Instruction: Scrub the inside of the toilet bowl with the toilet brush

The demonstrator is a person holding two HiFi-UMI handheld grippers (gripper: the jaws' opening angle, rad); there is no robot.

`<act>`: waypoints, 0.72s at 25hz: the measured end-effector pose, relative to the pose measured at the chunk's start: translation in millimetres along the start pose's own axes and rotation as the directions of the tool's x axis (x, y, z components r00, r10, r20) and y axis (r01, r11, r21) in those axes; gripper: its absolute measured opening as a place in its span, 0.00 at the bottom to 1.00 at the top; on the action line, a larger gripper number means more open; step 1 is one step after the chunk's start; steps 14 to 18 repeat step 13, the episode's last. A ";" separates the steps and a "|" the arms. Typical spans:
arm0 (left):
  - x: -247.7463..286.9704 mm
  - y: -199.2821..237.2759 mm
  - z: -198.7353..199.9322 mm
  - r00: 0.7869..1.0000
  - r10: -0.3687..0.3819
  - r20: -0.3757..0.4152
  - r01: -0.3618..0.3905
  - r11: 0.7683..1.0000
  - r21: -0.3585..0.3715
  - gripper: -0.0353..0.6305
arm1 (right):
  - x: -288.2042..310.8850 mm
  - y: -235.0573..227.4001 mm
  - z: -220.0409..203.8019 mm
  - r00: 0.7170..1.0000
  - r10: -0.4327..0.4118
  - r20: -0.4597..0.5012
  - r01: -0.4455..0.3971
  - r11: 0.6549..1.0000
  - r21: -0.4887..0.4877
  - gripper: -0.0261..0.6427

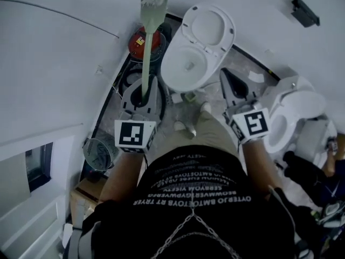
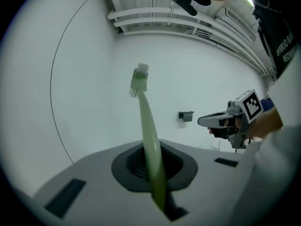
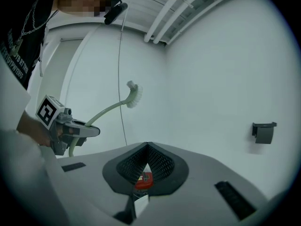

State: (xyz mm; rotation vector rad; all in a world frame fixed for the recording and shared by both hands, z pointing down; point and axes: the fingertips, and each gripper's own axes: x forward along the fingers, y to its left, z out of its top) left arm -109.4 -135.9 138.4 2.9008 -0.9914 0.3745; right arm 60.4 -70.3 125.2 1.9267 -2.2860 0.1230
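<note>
Left hand-held gripper point(image 1: 141, 90) clamps the toilet brush point(image 1: 146, 47); right hand-held gripper point(image 1: 228, 80) closed, empty.

The brush point(image 1: 146, 47), pale green with a white bristle head, stands upright. Its curved handle is clamped in the left hand-held gripper point(image 1: 141, 95), and its head is raised left of the white bowl point(image 1: 186, 69), whose lid is up.
</note>
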 end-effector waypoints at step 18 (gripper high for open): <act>17.8 -36.9 8.0 0.997 -0.078 -0.018 0.078 0.997 0.024 0.05 | -27.5 -12.7 0.4 1.000 -0.014 -0.015 0.014 0.999 -0.031 0.03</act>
